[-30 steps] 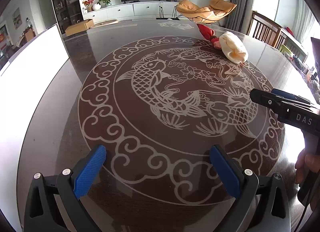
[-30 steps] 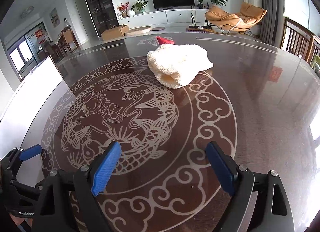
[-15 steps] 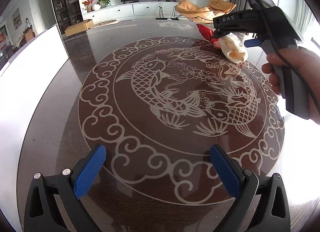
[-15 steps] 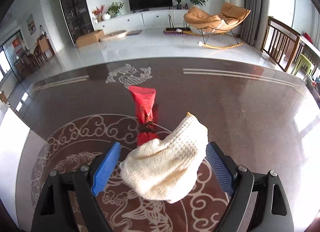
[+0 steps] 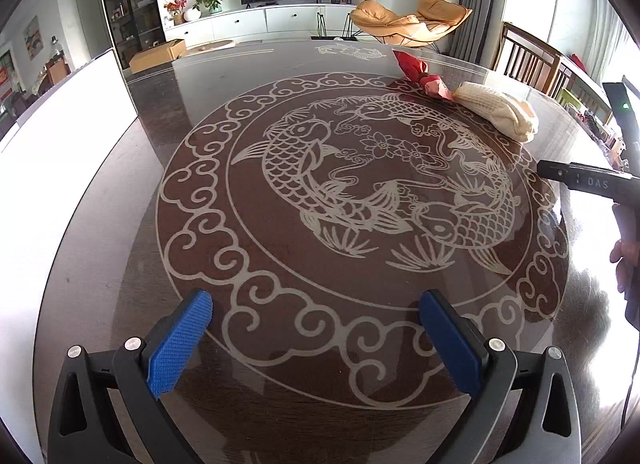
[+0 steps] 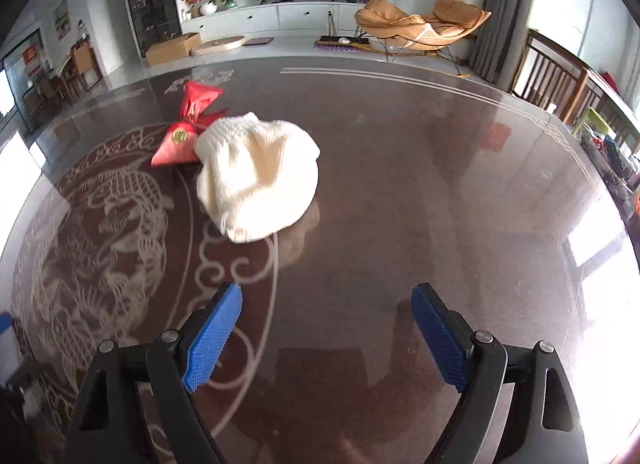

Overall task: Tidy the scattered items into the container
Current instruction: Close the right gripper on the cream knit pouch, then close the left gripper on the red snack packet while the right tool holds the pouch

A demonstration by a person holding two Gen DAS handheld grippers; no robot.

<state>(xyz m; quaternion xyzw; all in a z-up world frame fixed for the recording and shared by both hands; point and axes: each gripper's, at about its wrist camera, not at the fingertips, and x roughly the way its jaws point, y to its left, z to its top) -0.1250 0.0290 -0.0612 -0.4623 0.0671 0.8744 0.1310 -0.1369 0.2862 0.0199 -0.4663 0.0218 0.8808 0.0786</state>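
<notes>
"DAS" printed on right gripper [image 5: 580,180] body. Right gripper [image 6: 326,336] and left gripper [image 5: 316,344]: both spread wide, holding nothing. Cream knit cloth [image 6: 258,176] on table [image 6: 420,192], touching red pouch [image 6: 186,132], ahead-left of right gripper.

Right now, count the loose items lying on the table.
2: a cream knitted cloth near the pattern's edge, and a red pouch touching its far-left side. No container shows; more could lie outside view.

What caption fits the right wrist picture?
Open right hand-held gripper faces a cream knitted cloth touching a red pouch.
</notes>
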